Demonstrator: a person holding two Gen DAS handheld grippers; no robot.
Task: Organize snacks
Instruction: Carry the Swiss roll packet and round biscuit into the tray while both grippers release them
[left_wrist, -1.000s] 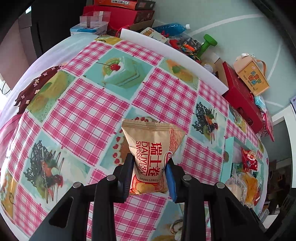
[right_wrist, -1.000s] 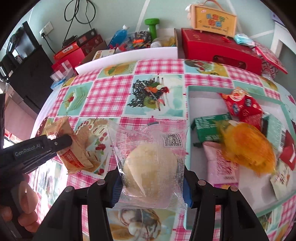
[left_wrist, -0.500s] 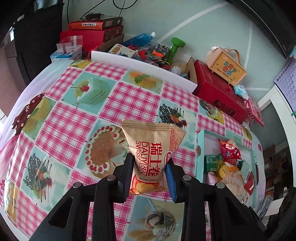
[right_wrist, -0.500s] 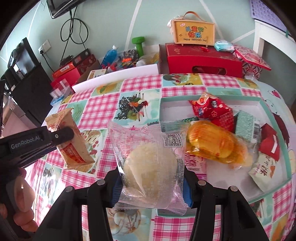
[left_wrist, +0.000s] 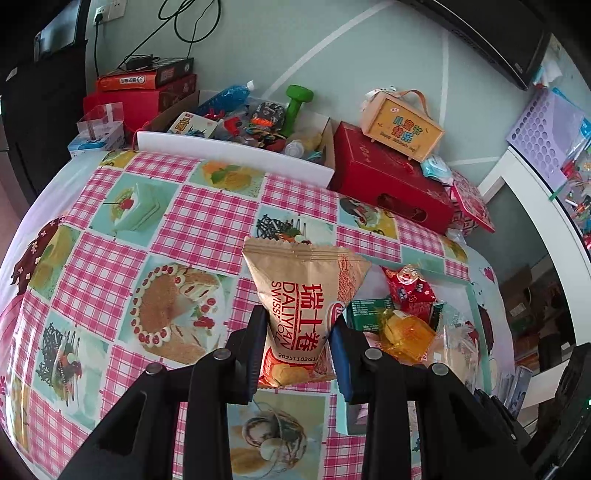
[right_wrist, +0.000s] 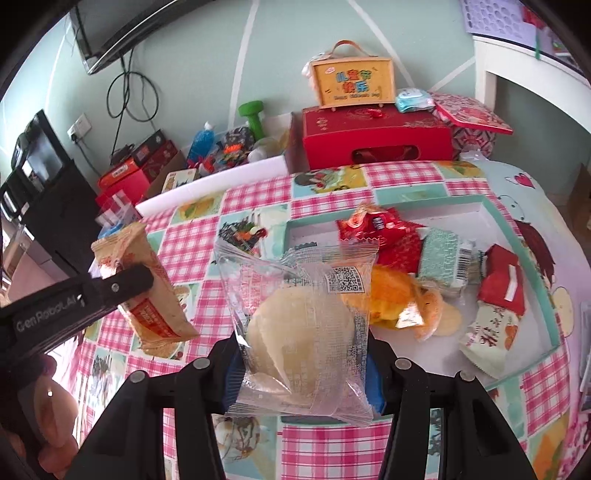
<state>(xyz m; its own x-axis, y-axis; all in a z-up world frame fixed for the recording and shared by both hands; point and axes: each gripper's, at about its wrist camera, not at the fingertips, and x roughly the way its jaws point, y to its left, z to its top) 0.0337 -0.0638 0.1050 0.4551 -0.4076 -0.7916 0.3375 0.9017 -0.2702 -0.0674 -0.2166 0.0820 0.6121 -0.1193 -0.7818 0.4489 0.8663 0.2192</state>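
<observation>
i have both tools loaded. my left gripper (left_wrist: 297, 347) is clamped narrow on the tan swiss roll packet (left_wrist: 301, 306), pinching its lower half so the top stands up free. my right gripper (right_wrist: 301, 363) is squeezed onto the clear-wrapped pastry (right_wrist: 301, 332), gripping the loose film at its sides. both are in the air; the pastry hangs at the near-left edge of the teal tray (right_wrist: 517, 229), and the swiss roll packet is further out to the left of the tray, over the checked tablecloth (left_wrist: 207, 218).

risks as i judge them: the clear film is slippery and slack, so the pastry could slide out before i am over the tray. squeezing harder would crush the soft cake. the tray already looks crowded on its near side, so a drop there could land on the orange packet (right_wrist: 395, 295) and tip over the rim. with both tools heading to one tray, the two grippers could also knock together.

count, as far as i can see: two snacks held, one per gripper. in the tray i make out roughly six packets: one red crinkled bag (right_wrist: 373, 225), one orange, two green-patterned (right_wrist: 441, 258), one red-and-white (right_wrist: 502, 280), one pale printed one (right_wrist: 491, 332). overlaps may hide more. one tray.
</observation>
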